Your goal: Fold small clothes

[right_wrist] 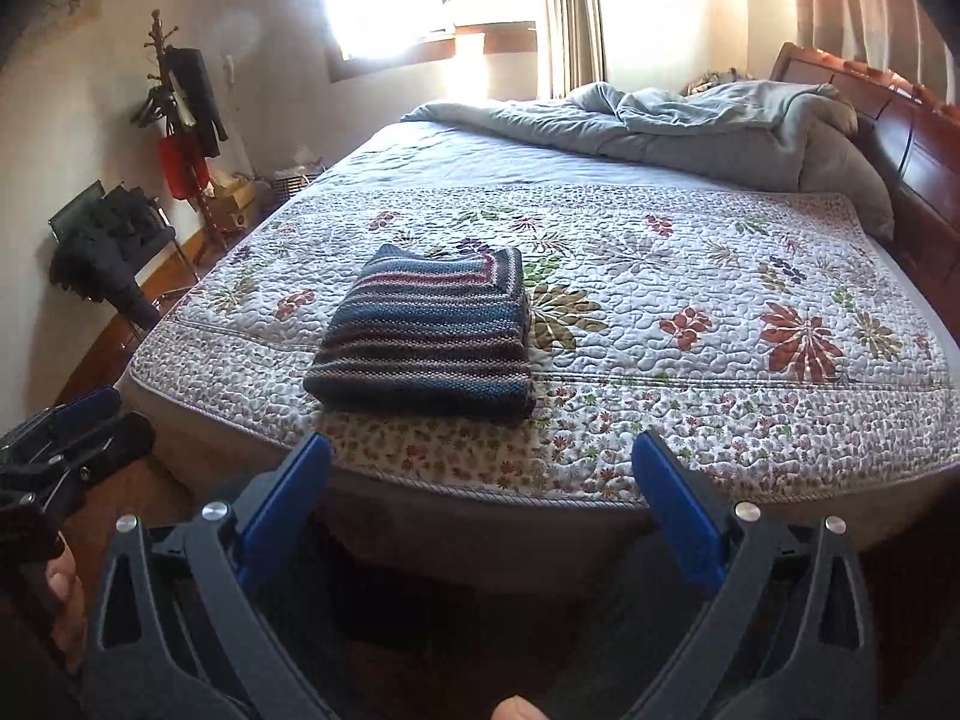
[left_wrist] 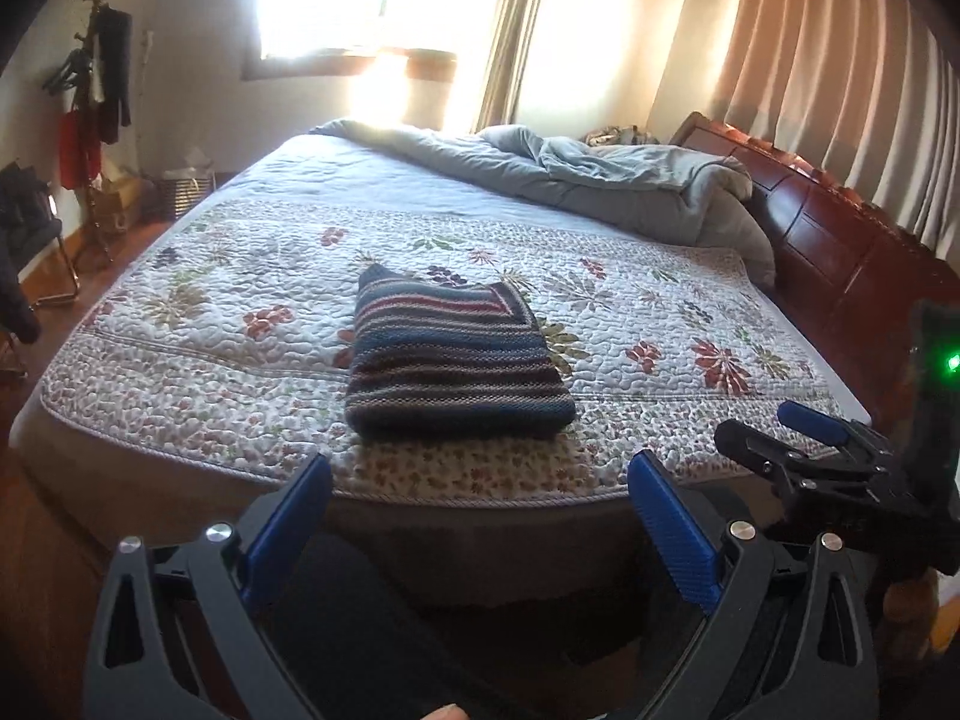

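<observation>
On the bed: a striped knit garment point(left_wrist: 453, 357) lies folded into a neat rectangle on the floral quilt point(left_wrist: 660, 312), near the bed's front edge.
Left claw point(left_wrist: 480, 516): spread wide, nothing between its 2 blue pads, short of the mattress.
Right claw point(right_wrist: 480, 495): spread wide, empty, clear of the garment.
Background: rumpled grey duvet point(right_wrist: 690, 126) by the wooden headboard point(right_wrist: 900, 120).

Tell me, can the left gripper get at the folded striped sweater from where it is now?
Probably yes: the left gripper is open and empty, and only bare quilt lies before the striped sweater.
</observation>
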Demonstrator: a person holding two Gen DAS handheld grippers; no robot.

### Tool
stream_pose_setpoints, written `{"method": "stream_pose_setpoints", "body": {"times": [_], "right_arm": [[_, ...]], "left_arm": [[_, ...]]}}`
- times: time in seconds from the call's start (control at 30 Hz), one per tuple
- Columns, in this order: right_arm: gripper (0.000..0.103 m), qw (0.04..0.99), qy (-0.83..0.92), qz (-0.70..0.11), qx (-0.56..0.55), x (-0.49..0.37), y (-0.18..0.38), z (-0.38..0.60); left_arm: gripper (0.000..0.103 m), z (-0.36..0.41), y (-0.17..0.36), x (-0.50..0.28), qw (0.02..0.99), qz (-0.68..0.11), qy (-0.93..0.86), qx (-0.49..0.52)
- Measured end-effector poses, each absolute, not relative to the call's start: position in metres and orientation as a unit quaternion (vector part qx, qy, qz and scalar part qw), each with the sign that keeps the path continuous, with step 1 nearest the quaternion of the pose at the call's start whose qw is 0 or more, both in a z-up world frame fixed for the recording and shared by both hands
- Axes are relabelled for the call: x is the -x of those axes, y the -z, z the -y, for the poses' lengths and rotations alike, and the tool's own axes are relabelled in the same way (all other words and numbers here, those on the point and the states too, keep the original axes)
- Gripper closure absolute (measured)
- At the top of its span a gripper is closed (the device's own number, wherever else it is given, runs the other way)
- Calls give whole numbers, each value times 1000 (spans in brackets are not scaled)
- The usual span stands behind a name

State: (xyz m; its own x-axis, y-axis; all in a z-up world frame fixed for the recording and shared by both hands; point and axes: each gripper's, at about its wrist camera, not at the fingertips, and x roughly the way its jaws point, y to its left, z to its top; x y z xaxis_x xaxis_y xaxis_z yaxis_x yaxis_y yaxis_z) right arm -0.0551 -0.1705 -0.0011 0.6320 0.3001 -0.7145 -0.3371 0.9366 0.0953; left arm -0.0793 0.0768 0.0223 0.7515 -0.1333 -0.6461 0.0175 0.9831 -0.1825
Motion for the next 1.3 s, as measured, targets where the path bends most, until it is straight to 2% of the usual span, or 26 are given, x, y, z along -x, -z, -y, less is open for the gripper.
{"method": "stream_pose_setpoints", "body": {"times": [1.0,1.3], "right_arm": [[3,902,-174,-392,40,57,11,164],[3,902,-171,-394,37,51,13,165]], "left_arm": [[4,-74,-1,69,912,-396,-5,101],[4,-66,3,62,914,-399,0,78]]}}
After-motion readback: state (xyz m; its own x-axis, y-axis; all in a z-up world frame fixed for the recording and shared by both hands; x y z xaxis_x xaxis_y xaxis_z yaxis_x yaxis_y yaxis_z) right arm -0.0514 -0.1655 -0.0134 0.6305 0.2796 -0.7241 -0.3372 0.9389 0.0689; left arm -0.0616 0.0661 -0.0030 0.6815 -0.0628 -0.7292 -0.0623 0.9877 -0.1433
